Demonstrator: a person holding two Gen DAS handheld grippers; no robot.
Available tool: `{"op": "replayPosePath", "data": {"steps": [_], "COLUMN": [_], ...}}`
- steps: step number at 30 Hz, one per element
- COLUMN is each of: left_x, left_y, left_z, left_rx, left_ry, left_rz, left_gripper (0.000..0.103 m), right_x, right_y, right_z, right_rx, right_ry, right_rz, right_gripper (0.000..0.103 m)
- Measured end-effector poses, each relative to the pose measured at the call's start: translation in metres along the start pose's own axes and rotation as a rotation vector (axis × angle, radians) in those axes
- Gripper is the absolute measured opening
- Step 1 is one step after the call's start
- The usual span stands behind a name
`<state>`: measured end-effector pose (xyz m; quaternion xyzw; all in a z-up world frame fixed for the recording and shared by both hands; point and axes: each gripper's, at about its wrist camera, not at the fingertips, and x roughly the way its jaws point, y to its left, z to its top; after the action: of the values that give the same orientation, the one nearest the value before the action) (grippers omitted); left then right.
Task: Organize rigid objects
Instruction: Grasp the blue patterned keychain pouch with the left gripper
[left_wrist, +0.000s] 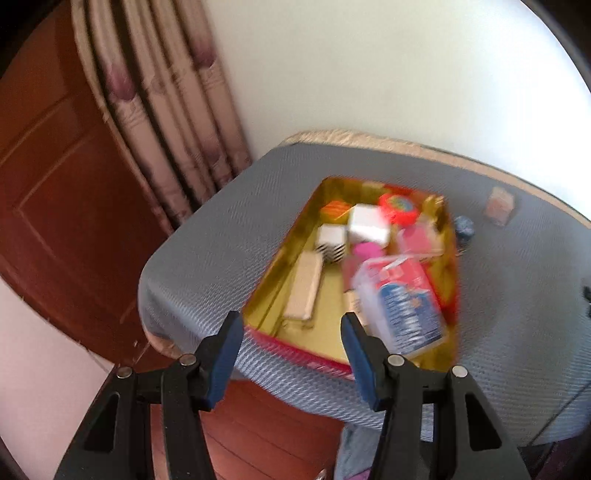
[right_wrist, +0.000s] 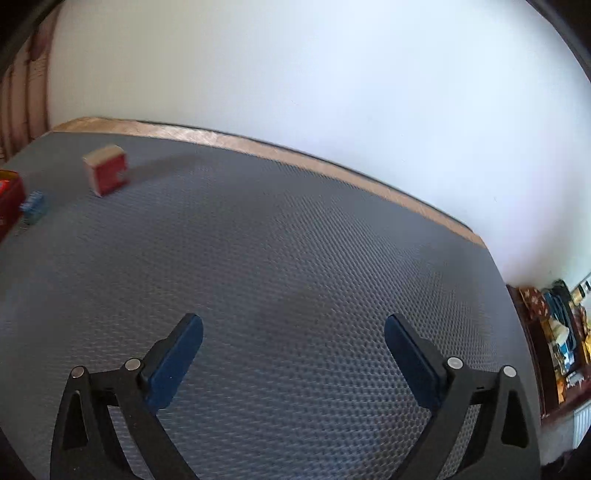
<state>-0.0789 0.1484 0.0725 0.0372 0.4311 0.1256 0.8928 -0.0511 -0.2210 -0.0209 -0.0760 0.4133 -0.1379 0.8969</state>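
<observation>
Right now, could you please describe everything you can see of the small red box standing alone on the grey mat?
The small red box is a blocky carton with red sides and a pale beige top, blurred by motion. It stands upright on the grey mat near the far tan edge, apart from the blue object; nothing else touches it.

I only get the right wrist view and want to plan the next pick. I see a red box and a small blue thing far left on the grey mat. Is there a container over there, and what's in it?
Observer: Yes. The left wrist view shows an open tin, gold inside with a red outer wall, lying on the grey mat.
Operator: Is it full?
Observer: Partly. Small boxes, a round red item and a clear packet lie inside; bare gold floor shows near the left gripper.
Operator: Is that gripper holding anything?
Observer: No, its jaws stand apart with nothing between them.
</observation>
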Motion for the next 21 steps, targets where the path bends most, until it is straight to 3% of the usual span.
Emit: {"op": "replayPosePath", "data": {"steps": [5,11,17,21], "left_x": [-0.011,0.005,0.055,0.088], "left_y": [-0.042,-0.117,-0.178,-0.205], "left_z": [0.028,0.070,0.105,0.123], "left_rx": [0.071,0.134,0.209,0.261], "left_ry": [-0.001,0.077,0.175,0.228], "left_rz": [-0.116,-0.349,-0.401,-0.376], "left_gripper": [0.056,0.056,0.056,0.056], "right_x": [0.021,0.038,0.045,0.041], "right_y": [-0.013,-0.033,-0.036,-0.041], "right_z": [-0.005,-0.006,-0.004,-0.008], "right_rx": [0.064,0.139,0.177,0.184], "right_ry": [0.070,0.112,0.119,0.118], "right_rz": [0.052,0.145,0.217,0.229], "right_gripper": [0.100,0.102,0.102,0.102]}}
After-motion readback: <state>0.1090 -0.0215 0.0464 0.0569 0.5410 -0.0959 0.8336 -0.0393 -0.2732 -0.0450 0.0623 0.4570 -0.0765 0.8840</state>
